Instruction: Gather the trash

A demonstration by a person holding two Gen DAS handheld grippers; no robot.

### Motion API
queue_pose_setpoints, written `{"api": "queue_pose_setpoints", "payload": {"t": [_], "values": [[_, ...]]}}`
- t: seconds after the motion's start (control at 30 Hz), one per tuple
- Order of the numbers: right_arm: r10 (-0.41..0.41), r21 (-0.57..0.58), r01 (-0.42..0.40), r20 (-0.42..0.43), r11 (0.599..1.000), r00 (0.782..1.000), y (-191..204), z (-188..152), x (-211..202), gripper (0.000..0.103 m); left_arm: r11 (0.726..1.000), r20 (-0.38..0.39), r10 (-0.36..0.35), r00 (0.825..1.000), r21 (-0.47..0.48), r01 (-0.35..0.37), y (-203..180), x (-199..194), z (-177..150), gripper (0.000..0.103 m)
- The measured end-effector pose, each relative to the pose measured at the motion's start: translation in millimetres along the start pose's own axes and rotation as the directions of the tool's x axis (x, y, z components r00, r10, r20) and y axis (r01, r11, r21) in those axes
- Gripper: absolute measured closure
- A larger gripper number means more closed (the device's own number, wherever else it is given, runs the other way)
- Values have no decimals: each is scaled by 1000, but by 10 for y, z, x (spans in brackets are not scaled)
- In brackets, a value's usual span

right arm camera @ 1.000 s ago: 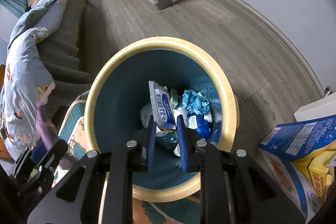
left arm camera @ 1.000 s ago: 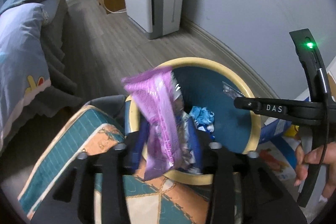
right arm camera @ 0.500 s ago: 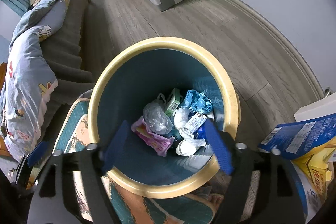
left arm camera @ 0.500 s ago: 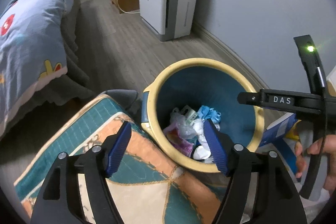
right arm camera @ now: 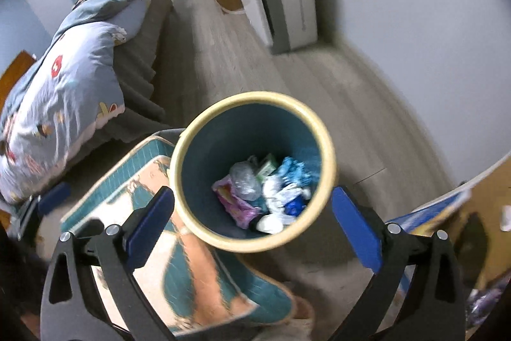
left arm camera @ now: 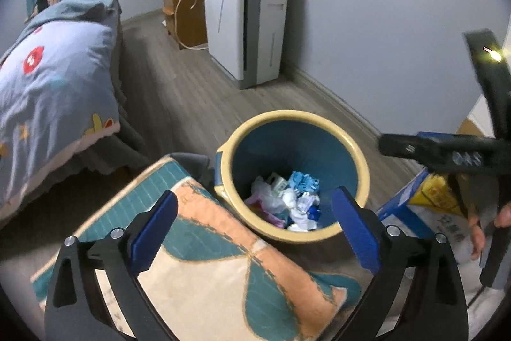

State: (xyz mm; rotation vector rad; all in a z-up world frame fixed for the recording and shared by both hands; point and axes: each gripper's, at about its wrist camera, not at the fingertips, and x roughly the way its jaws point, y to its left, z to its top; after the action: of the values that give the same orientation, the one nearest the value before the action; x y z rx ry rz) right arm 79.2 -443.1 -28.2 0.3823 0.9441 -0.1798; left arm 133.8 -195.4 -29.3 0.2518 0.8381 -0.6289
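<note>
Grey plank flooring (left arm camera: 179, 91) carries a yellow-rimmed blue bin (left arm camera: 322, 120) of crumpled wrappers (right arm camera: 238, 203) (purple, white, blue). Left gripper (left arm camera: 255, 229) and right gripper (right arm camera: 252, 219) have just been opening, jaws wide, nothing between them.

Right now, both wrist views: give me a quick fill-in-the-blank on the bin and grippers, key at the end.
1. The purple wrapper lies inside the ____, among other trash.
2. The left gripper has just been opening, and between its jaws it holds ____.
3. The right gripper, also just opened, is ____ of any trash.
4. The bin stands on the floor beside a patterned ____.

Missing words: bin; nothing; empty; mat
</note>
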Motion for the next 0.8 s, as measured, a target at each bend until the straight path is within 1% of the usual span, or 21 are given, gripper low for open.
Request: {"api": "queue_pose_setpoints", "payload": {"t": [0.03, 0.13, 0.27, 0.33, 0.4, 0.53, 0.67, 0.8], "values": [[-20, -17, 20, 20, 1000, 1000, 1, -59, -99, 6, 1000, -2, -4, 1000, -13, 4, 15, -27, -30, 6], [-34, -32, 36, 66, 999, 997, -14, -156, -280, 6, 999, -13, -3, 1000, -45, 2, 49, -87, -100, 6], [-32, -39, 35, 81, 999, 996, -34, -211, -392, 6, 999, -19, 43, 999, -31, -44, 16, -181, -173, 6], [-34, -37, 38, 100, 999, 994, -30, -216, -427, 6, 998, -23, 50, 998, -40, -51, 2, -227, -213, 5], [4, -43, 0, 88, 999, 996, -8, -223, -397, 6, 997, -34, 53, 998, -53, -54, -5, -244, -227, 5], [48, -56, -45, 55, 997, 997, 32, -251, -344, 6, 992, -45, 114, 993, -54, -116, -38, -285, -245, 5], [48, -64, -44, 51, 997, 998, 77, -264, -355, 6, 991, -40, 123, 992, -47, -125, -41, -320, -261, 5], [33, -76, -29, 59, 997, 998, 98, -269, -374, 6, 992, -50, 99, 994, -73, -102, 5, -327, -267, 5]]}}
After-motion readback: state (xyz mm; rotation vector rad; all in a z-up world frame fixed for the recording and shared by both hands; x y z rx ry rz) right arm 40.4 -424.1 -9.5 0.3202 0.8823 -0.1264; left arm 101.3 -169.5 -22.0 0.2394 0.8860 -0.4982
